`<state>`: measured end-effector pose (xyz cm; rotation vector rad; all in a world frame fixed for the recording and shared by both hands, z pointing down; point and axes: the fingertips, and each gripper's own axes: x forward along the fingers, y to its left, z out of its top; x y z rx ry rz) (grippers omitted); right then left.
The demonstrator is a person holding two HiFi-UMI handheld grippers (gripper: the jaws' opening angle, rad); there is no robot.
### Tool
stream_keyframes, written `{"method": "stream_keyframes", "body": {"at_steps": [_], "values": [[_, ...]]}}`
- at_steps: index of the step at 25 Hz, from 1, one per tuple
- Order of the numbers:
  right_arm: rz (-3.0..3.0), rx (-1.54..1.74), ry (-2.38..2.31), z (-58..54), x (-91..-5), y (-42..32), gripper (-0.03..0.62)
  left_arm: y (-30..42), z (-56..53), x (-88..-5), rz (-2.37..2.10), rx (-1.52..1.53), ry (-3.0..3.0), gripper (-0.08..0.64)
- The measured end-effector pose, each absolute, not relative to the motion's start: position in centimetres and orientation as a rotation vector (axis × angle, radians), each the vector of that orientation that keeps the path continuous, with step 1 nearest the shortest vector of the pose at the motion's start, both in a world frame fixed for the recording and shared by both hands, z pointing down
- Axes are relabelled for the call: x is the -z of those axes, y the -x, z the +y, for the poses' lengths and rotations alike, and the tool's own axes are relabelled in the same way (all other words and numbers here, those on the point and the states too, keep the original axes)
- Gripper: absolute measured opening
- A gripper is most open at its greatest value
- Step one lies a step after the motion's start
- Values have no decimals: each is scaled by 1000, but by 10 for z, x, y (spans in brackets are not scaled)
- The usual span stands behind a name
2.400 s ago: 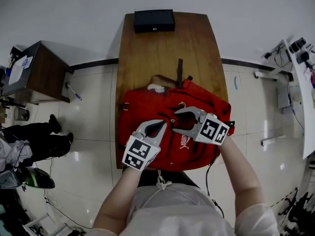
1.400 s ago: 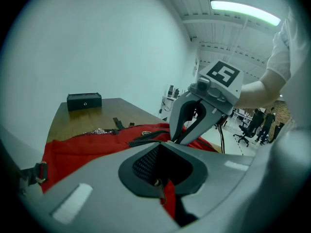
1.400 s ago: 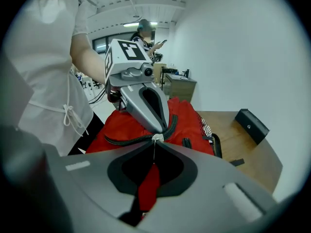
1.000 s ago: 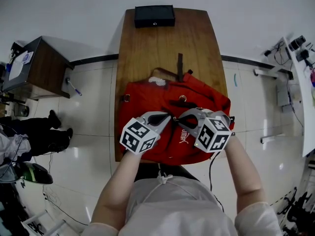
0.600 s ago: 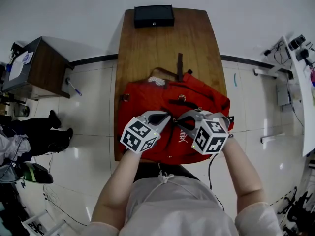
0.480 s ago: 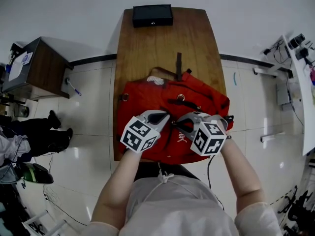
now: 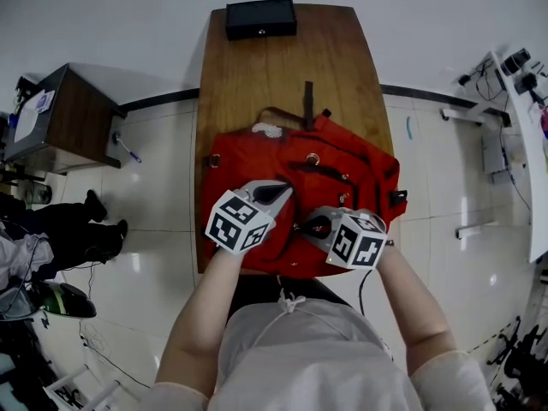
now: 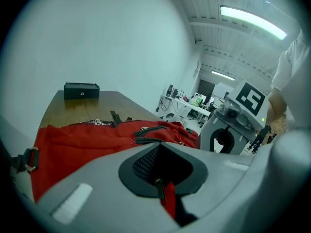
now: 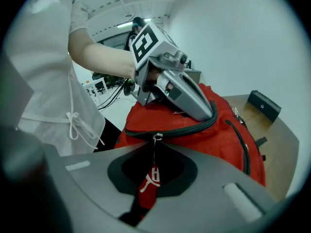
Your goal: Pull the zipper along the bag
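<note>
While the red bag (image 7: 282,165) lies on the near end of the table (image 7: 282,67), at the middle of the head view, the left gripper (image 8: 163,194) has its jaws closed on a fold of the bag's red cloth. Low in its own view, the right gripper (image 9: 144,202) is clamped tight on the red zipper tab (image 9: 150,176), just under the zipper (image 9: 185,131).

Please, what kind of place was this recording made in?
Probably an indoor lab or a workshop-like office. A wooden table stands on a glossy tiled floor against a white wall. Desks with equipment fill the background, under ceiling strip lights.
</note>
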<state>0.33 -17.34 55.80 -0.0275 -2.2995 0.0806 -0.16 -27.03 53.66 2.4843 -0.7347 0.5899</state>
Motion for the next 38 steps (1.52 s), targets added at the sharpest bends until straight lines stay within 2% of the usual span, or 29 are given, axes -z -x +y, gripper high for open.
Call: {"method": "stream_keyframes", "body": {"at_steps": [7, 15, 29, 38], "values": [[-2285, -279, 104, -142, -569, 4, 9, -2, -268, -537, -725, -589, -2482, 6], [-2237, -318, 267, -92, -584, 24, 9, -1, -268, -536, -774, -584, -2531, 6], [-2250, -379, 234, -77, -587, 56, 9, 4, -267, -535, -806, -557, -2572, 6], [-2267, -465, 66, -85, -593, 44, 13, 7, -263, -532, -868, -566, -2612, 6]]}}
